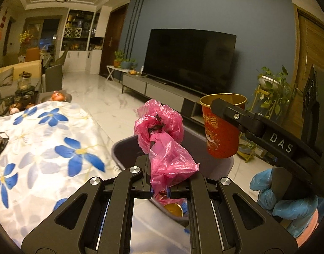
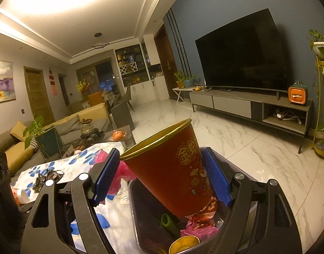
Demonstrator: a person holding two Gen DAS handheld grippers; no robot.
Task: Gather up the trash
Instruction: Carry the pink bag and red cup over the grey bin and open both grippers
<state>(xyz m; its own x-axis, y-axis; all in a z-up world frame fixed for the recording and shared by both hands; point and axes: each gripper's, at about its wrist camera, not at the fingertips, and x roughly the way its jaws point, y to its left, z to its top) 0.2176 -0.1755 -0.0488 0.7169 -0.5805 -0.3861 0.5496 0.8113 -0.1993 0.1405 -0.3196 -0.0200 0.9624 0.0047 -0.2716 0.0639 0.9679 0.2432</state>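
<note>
Gripping a crumpled pink plastic bag (image 1: 162,141), knotted near its top with something dark showing in the twist, left gripper (image 1: 159,182) clamped shut on the bag's lower part, holding it in the air above a grey rectangular plastic bin (image 2: 136,209). Just beside it, a tall red paper cup with a gold rim and gold printed characters (image 2: 172,169), tilted with its mouth toward the upper left, pinched across its wall between the blue ribbed pads (image 2: 217,177) of the right gripper (image 2: 162,173) and hanging over the same bin. Seen from the left wrist, same cup (image 1: 221,127) upright-looking, held by the right tool (image 1: 225,110), a blue-gloved hand (image 1: 284,199) wrapped round the handle. Inside the bin: more pink plastic (image 2: 200,230), a green ridged piece (image 2: 169,223), another gold-rimmed cup (image 2: 184,243) on its side. To the left of the bin, a white cloth printed with blue flowers (image 1: 45,148) over the table, carrying a black crumpled wrapper (image 2: 47,177) and a small white cup (image 2: 24,195) lying on its side. Beyond, pale marble floor (image 2: 246,148), a low grey media cabinet (image 2: 246,105), a large dark television (image 1: 189,59) against a blue wall.
</note>
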